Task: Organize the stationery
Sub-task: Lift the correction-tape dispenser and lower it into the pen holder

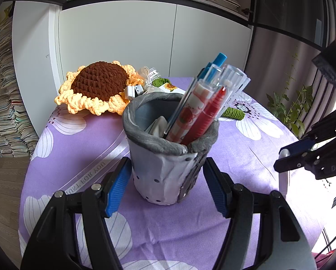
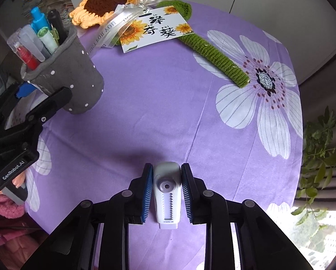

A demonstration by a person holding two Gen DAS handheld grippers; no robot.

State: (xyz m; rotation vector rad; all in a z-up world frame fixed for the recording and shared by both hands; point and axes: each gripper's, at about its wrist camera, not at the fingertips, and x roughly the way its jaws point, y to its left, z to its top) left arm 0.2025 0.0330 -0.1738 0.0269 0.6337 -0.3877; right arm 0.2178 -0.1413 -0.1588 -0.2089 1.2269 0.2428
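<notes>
A grey fabric pen holder (image 1: 168, 157) with white dots stands on the purple flowered tablecloth (image 1: 78, 148) and holds several pens (image 1: 204, 103). My left gripper (image 1: 166, 186) has its blue pads on both sides of the holder's lower half and is shut on it. The holder also shows in the right wrist view (image 2: 78, 78), tilted, with the left gripper's finger against it. My right gripper (image 2: 166, 189) is shut on a white correction tape dispenser (image 2: 167, 191), held above the cloth. The right gripper also shows in the left wrist view (image 1: 289, 157) to the right of the holder.
A crocheted sunflower (image 2: 114, 0) with a green stem (image 2: 215, 54), a silver ribbon and a sunflower card (image 2: 156, 29) lies at the table's far side. A white cabinet (image 1: 145, 40) stands behind. A plant (image 2: 321, 153) is at the right edge.
</notes>
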